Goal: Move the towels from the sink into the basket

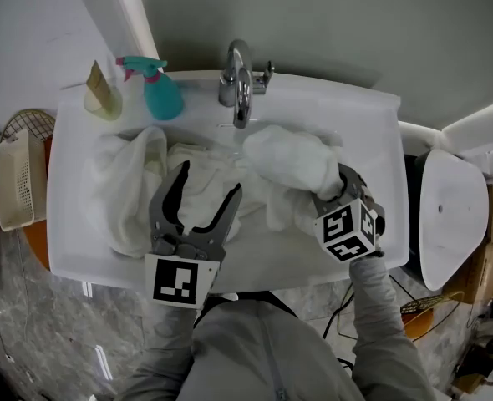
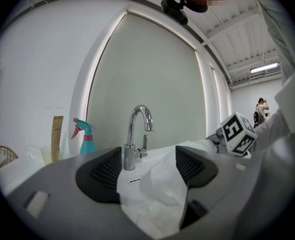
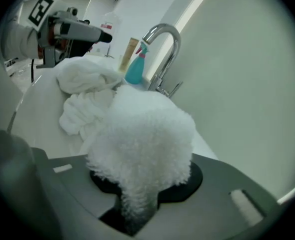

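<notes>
White terry towel (image 1: 292, 161) bulges from the right gripper (image 3: 137, 199), whose jaws are clamped tight on it, holding it above the sink (image 1: 71, 224) just in front of the chrome faucet (image 1: 240, 82). The left gripper (image 1: 206, 178) hangs over the other towels (image 1: 138, 182) heaped in the basin, its jaws spread wide and gripping nothing. A cream basket (image 1: 17, 178) stands just beside the sink's left end, with a teal spray bottle (image 1: 159, 90) on the back rim.

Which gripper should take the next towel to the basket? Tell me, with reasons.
Right, probably: the right gripper is shut on a white towel held above the sink. The left gripper is open, gripping nothing, though the basket sits on its side.
</notes>
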`<state>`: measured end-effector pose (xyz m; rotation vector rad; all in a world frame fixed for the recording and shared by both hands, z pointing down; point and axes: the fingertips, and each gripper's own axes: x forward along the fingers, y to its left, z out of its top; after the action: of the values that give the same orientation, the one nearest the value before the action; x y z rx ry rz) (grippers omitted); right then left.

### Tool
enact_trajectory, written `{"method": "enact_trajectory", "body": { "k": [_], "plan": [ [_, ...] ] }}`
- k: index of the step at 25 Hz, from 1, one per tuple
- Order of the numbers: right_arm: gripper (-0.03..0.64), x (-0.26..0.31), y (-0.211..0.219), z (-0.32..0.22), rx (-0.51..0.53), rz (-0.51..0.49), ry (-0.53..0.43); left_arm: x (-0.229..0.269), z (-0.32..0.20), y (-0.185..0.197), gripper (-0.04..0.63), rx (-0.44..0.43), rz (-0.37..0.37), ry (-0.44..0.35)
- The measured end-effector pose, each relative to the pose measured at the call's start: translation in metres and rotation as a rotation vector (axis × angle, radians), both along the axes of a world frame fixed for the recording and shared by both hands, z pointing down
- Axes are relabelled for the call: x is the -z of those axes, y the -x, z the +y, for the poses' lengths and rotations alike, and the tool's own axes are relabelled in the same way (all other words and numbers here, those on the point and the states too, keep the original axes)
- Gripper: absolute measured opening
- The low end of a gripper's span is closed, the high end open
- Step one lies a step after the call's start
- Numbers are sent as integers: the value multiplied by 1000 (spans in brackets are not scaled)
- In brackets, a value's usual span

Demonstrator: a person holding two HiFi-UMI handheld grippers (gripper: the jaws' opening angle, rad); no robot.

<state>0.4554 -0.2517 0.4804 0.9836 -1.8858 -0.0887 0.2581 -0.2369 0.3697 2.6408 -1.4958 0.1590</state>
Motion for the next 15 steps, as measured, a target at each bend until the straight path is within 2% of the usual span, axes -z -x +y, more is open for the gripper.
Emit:
{"method": "enact_trajectory", "body": {
  "k": [5,8,15],
  "plan": [
    [138,64,15,-5,2,-86,-136,11,10,11,368,22,4,-15],
    [138,93,37,-8,41,-137,-192,20,15,21,368,48,2,-33],
    [138,107,93,-1,173,-222,-187,41,28,56,368,168,-13,-73]
  ]
}}
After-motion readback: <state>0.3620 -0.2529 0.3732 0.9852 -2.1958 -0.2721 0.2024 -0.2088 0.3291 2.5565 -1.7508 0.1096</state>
